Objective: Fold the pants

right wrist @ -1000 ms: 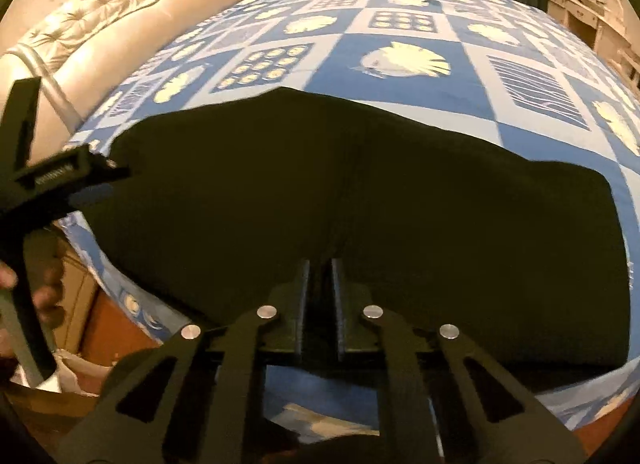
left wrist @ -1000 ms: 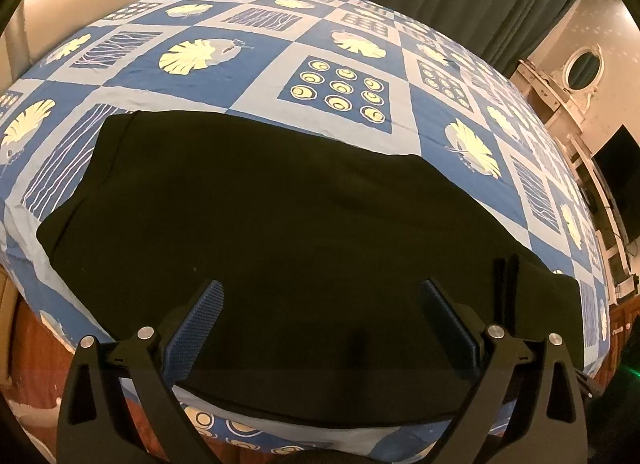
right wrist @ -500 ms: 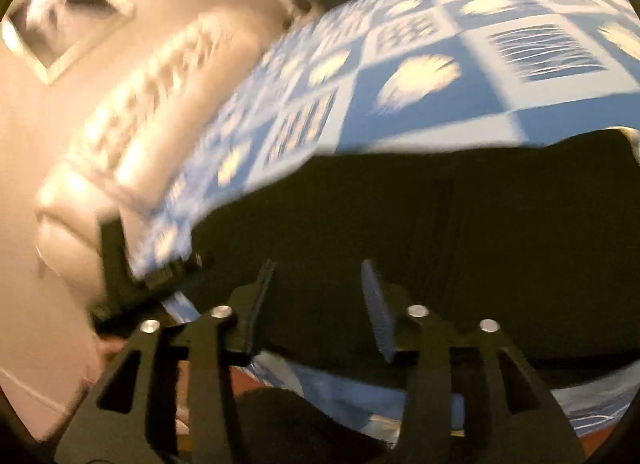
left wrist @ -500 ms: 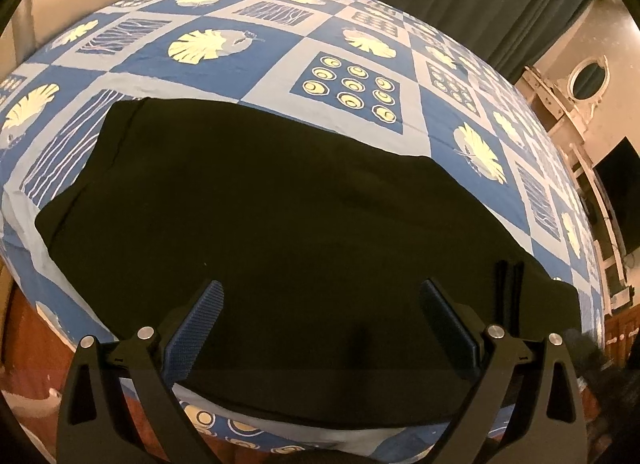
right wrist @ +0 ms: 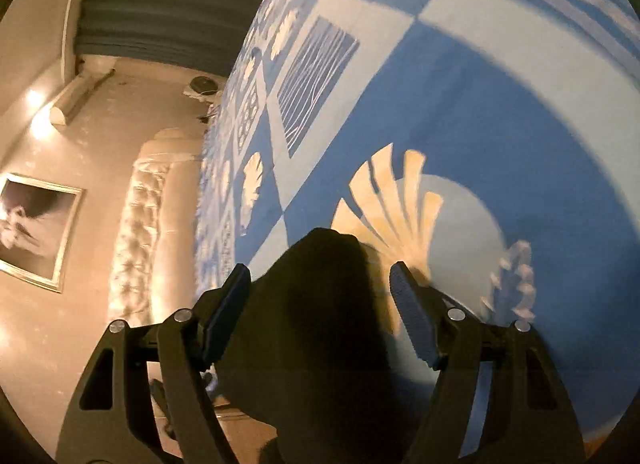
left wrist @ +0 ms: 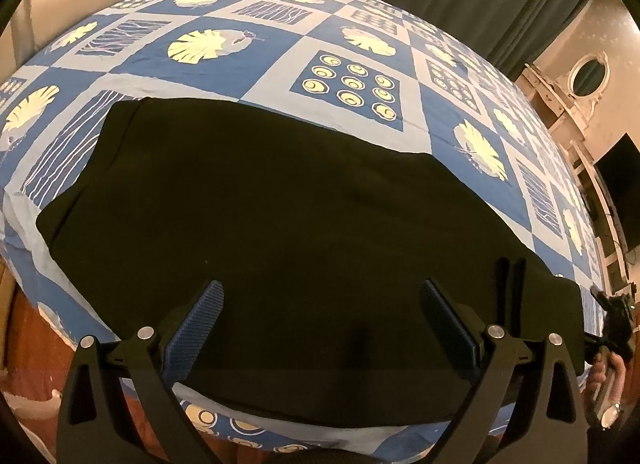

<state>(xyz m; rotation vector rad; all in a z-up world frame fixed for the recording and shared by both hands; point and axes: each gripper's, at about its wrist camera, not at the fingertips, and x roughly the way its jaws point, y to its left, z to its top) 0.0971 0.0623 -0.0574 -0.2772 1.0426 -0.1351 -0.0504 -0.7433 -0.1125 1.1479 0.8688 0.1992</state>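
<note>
1. The pants lie flat and dark on the bed, near its front edge, already doubled into one long band.
2. The left gripper hovers over the near hem with its fingers spread wide, holding nothing.
3. The right gripper has just been opening; its fingers stand apart, astride a corner of the pants without pressing on it.
4. The step in hand looks like taking the right end for a crosswise fold.
5. To do it well, close on the corner through all layers, not just the top one.
6. Have the left gripper pinch the near hem, so the band lifts evenly.
7. Carry the end across low and slowly, or the cloth may drag and wrinkle.
</note>
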